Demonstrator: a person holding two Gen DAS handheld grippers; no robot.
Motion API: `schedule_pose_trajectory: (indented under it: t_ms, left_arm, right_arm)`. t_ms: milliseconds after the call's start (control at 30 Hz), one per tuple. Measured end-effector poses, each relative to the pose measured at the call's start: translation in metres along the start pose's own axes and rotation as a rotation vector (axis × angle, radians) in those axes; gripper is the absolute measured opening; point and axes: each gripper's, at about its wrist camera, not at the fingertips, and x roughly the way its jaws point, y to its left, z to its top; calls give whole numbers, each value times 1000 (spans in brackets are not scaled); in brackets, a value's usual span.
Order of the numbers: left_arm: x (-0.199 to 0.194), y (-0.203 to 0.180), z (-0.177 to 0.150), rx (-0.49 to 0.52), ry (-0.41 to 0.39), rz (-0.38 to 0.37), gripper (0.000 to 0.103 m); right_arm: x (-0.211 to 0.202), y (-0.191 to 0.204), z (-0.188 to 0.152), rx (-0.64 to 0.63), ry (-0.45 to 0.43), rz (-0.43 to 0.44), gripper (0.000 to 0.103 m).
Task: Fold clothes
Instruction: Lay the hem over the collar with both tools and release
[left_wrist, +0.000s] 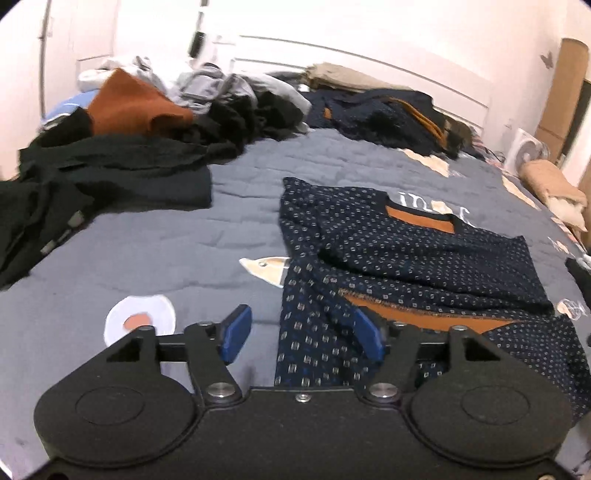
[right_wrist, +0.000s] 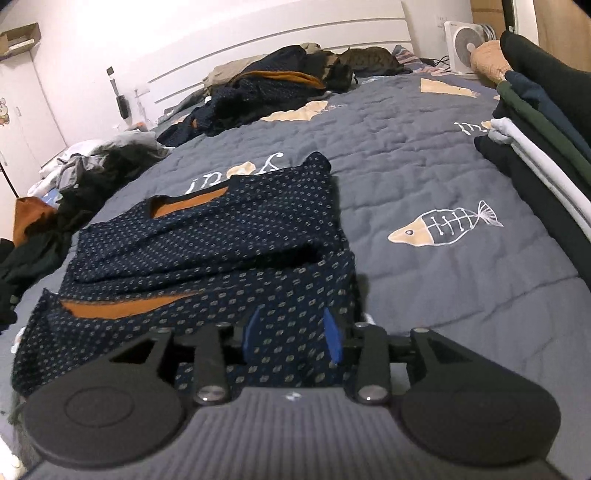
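Both grippers stand released: the left gripper (left_wrist: 301, 338) at frame bottom over the sweater's (left_wrist: 399, 254) edge, the right gripper (right_wrist: 291, 338) over its hem, gripping nothing.

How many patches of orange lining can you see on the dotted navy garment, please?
2 on the navy garment: one inside the neckline at its far end, one along the turned-back edge nearer the grippers. More may be folded inside.

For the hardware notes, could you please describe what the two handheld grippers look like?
Both are matte black, with two round discs, angular linkage arms, silver pivot bolts and blue finger pads. The left gripper has a smooth black body; the right gripper's body is ribbed grey.
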Motion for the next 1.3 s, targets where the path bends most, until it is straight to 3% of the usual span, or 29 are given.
schedule_pose_trajectory:
  t_ms: [267, 433, 700, 800, 900, 1300]
  left_arm:
    - [-23, -3, -28, -31, 0, -6, 68]
    - [-33, 3, -46, -111, 27, -31, 69]
    - [-38, 31, -71, -418, 64, -167, 70]
    - [-34, 38, -76, -488, 89, -218, 68]
    - [-31, 38, -78, -500, 101, -238, 65]
    - [-11, 32, -91, -535, 165, -220, 61]
  right_arm:
    - [-29, -2, -27, 106, -13, 19, 40]
    - [-40, -2, -45, 162, -10, 31, 41]
    - [-56, 0, -69, 303, -18, 80, 42]
    - [-58, -6, -75, 395, -5, 131, 43]
    - [-54, -8, -80, 456, 25, 182, 45]
    - [-39, -13, -86, 488, 44, 127, 47]
